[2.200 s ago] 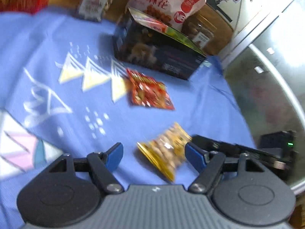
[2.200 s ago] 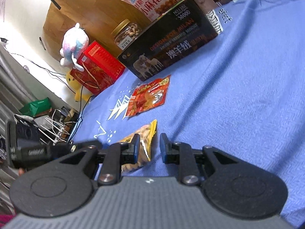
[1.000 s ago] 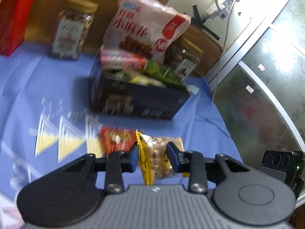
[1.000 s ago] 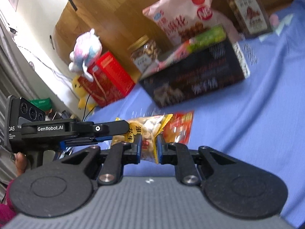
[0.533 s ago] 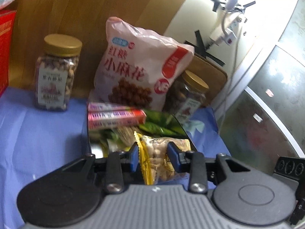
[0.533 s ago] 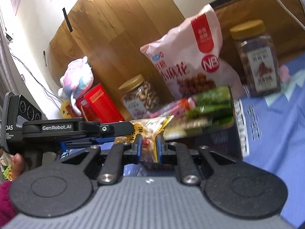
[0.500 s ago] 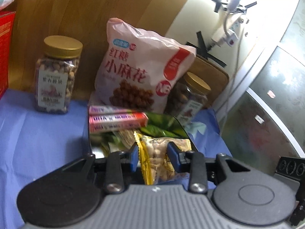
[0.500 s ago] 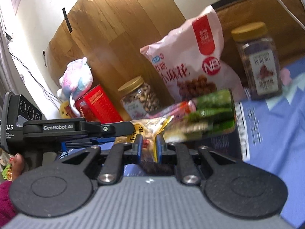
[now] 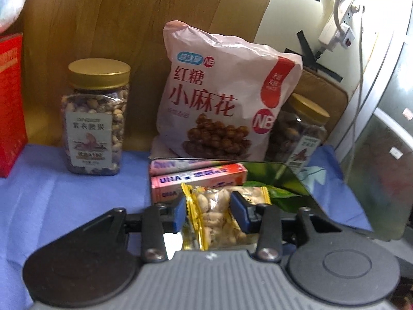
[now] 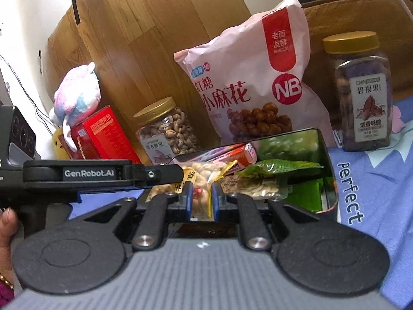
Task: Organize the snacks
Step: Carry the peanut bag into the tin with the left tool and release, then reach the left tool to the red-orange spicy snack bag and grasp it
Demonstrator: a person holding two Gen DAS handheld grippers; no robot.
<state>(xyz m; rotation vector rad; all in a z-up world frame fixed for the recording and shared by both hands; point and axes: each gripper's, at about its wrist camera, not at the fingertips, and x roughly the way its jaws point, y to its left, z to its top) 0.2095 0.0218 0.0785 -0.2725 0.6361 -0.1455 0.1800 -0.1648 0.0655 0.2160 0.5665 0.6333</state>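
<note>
— What sort of place is this?

— A home, by the look of it. A plush toy [image 10: 77,95] sits on a red gift box [image 10: 103,137] against a wood-panelled wall [image 10: 144,38].

— Anything else?

— A blue patterned cloth [image 9: 51,193] covers the worktop, jars of nuts [image 9: 95,121] and a pink bag of fried dough twists [image 9: 222,98] stand on it, and a power strip [image 9: 338,31] hangs taped to the painted wall.

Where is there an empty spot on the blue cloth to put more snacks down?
Bare blue cloth lies in front of the cashew jar, between the red box and the dark snack box. More lies right of that box, before the pecan jar. The box itself looks crowded, with both claws over it.
</note>
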